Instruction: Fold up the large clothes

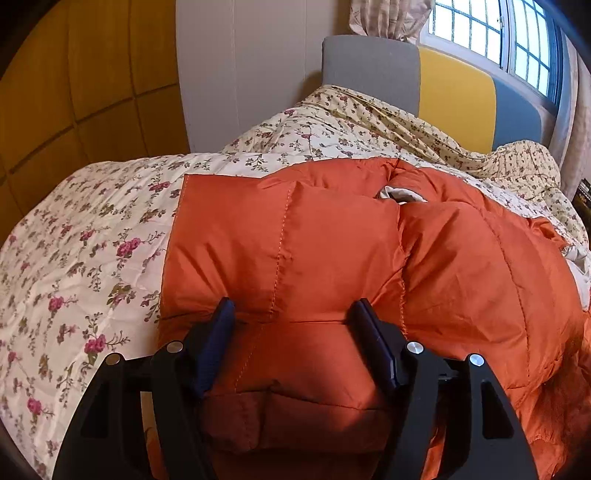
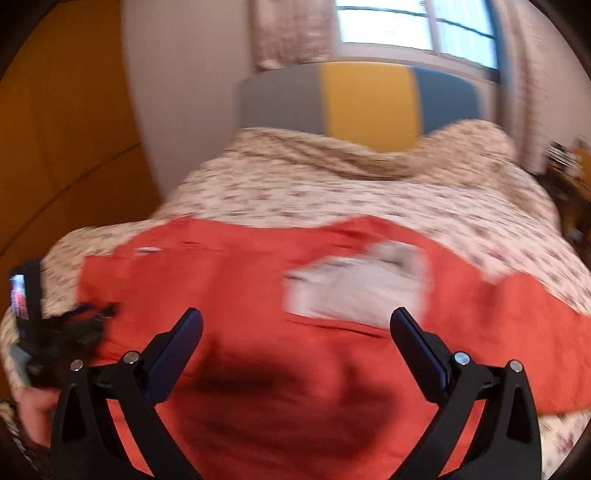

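The orange padded jacket (image 1: 295, 236) lies spread across the bed (image 1: 74, 258), on a quilt with a flower print. Seen from the left wrist, a thick fold of the jacket bulges up between the fingers of the left gripper (image 1: 293, 314). Both dark blue pads have the puffed cloth against their inner faces, and the fingers stand about half apart, closed on that fold. Beyond the fingertips the jacket runs on in stitched panels, with a pale lining (image 1: 402, 194) showing at an opening further ahead and to the right of them. Left of the left finger is the bare flowered quilt.

The right wrist view is blurred. The right gripper (image 2: 295, 321) has its fingers spread wide, hanging above the jacket (image 2: 221, 280) with nothing between them; a dark shadow sits on the cloth below and between them. Just ahead of the right finger is a pale patch of lining (image 2: 354, 288). Far to the left of the left finger, at the edge of the picture, the other gripper's black body shows, with a hand (image 2: 33, 413) below it.

Past the jacket in both views, well beyond the fingertips, a headboard (image 2: 365, 99) in grey, yellow and blue stands under a window (image 2: 413, 26) with curtains
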Demonstrator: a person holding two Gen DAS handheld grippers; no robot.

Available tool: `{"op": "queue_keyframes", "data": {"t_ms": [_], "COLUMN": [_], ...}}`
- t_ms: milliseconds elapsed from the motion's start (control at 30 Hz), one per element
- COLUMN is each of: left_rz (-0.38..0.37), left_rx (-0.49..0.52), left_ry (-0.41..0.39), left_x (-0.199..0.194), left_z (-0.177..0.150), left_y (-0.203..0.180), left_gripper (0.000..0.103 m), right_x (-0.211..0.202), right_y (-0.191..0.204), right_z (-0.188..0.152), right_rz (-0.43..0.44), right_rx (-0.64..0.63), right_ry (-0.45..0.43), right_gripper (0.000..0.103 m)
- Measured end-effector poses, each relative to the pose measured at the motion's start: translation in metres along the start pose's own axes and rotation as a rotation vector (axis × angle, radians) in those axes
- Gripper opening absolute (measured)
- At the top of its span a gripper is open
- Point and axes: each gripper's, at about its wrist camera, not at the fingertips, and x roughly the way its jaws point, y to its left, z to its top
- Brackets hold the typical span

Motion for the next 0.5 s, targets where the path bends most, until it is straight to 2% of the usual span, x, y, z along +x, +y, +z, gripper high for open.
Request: {"op": "queue_keyframes", "data": {"t_ms": [33,100,200,267,333,433,500], "left_rz": [-0.001,-0.004,-0.008,-0.015,-0.025,-0.032,-0.036], "left_rx": [-0.002,-0.006,-0.01,-0.014,-0.022,-0.039,-0.046], "left_ry": [-0.001,-0.004,-0.008,-0.011,-0.018,-0.031,-0.032], "left_x": [-0.001,-0.001,-0.001,-0.001,-0.001,-0.003,-0.002], "left_z": [0.001,0.001,0.0,-0.001,-0.001,-0.002,-0.002], "left_y": [0.001,0.002,0.002,0.003,0.004,0.007,0.008], "left_gripper": [0.068,0.069,0.07,0.072,0.074,0.082,0.083], "right_x": [0.013,0.034,0.066,0.089,0.107,0.121,0.121], "right_y": [0.016,0.036,0.049,0.045,0.033,0.011,0.013], "right_z": [0.004,0.007,0.008,0.008,0.007,-0.009,-0.014], "right_rz": [0.036,0.087,0.113,0.069,0.037,0.06,0.042], "right_rx": [-0.024,-0.054,-0.065,-0.054,-0.029,0.007,-0.005], "right_ry": [0.029,0.072,0.139,0.184,0.211,0.19,0.163], "right_gripper": [0.087,0.066,0.054,0.045,0.044,0.045,0.045]}}
